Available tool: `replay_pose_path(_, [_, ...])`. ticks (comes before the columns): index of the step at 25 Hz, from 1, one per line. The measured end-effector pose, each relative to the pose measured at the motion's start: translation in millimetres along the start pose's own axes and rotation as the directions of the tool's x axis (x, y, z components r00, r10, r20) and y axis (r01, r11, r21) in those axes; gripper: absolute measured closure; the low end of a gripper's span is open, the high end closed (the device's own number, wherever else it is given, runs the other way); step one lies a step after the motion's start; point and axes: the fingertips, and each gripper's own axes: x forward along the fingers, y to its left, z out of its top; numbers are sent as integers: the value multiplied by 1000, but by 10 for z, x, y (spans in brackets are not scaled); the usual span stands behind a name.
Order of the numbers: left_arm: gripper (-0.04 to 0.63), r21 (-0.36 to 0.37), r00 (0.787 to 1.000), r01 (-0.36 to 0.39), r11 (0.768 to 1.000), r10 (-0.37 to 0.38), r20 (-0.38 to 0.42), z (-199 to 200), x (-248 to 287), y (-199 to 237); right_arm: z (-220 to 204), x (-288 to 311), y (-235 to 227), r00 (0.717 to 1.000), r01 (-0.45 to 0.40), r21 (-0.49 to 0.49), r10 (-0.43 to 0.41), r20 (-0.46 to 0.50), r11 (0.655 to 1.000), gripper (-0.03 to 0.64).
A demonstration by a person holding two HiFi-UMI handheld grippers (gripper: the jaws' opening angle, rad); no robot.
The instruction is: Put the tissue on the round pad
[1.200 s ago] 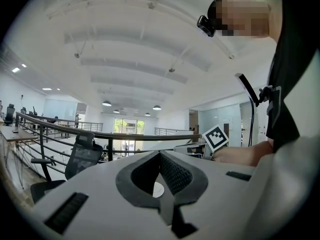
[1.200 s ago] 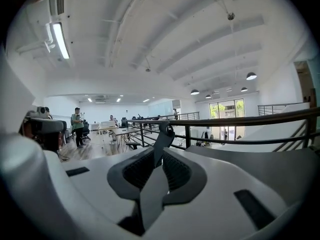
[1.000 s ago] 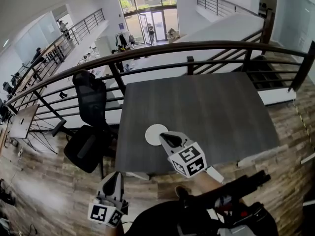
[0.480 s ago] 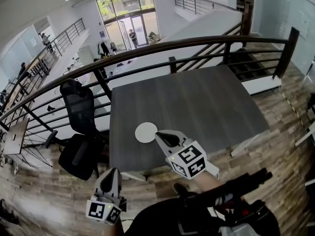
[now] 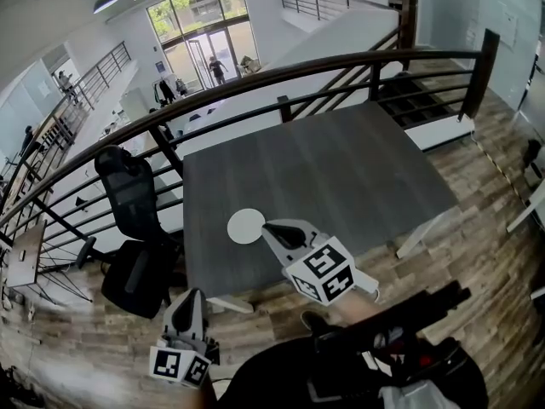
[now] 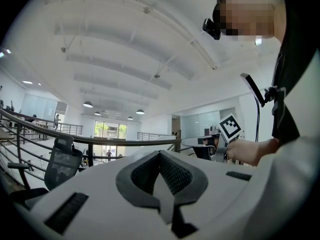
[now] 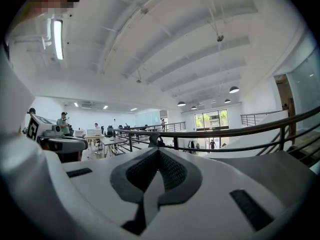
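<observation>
A white round pad (image 5: 246, 226) lies on the near left part of the dark grey table (image 5: 341, 177). No tissue shows in any view. My right gripper (image 5: 267, 226) hovers with its tip at the pad's right edge, jaws shut and nothing between them; in its own view the right gripper (image 7: 159, 152) points level over the table. My left gripper (image 5: 193, 296) hangs off the table's near left corner, above the wooden floor. Seen in its own view, the left gripper (image 6: 160, 154) also has its jaws together and holds nothing.
A black office chair (image 5: 128, 198) stands at the table's left side. A dark railing (image 5: 281, 79) runs behind the table, with a lower hall and people beyond. The person's dark clothing (image 5: 358, 365) fills the bottom of the head view.
The right gripper's tip has drawn back from over the pad to its right edge. The head view has shifted, so the table sits further left. The left gripper has hardly moved.
</observation>
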Motion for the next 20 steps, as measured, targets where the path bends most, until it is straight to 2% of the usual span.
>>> replay_pose_path(15, [591,-7,1000,10,1000,-10,4,19,51,-18,14,-12,-59,1000,17,5,-17,3,1000,615])
replay_pose_path(20, [591,39,999,-14,999,16,-42,-110,52,108,-2,75,-95,1000,19,-3,-19,7,1000,615])
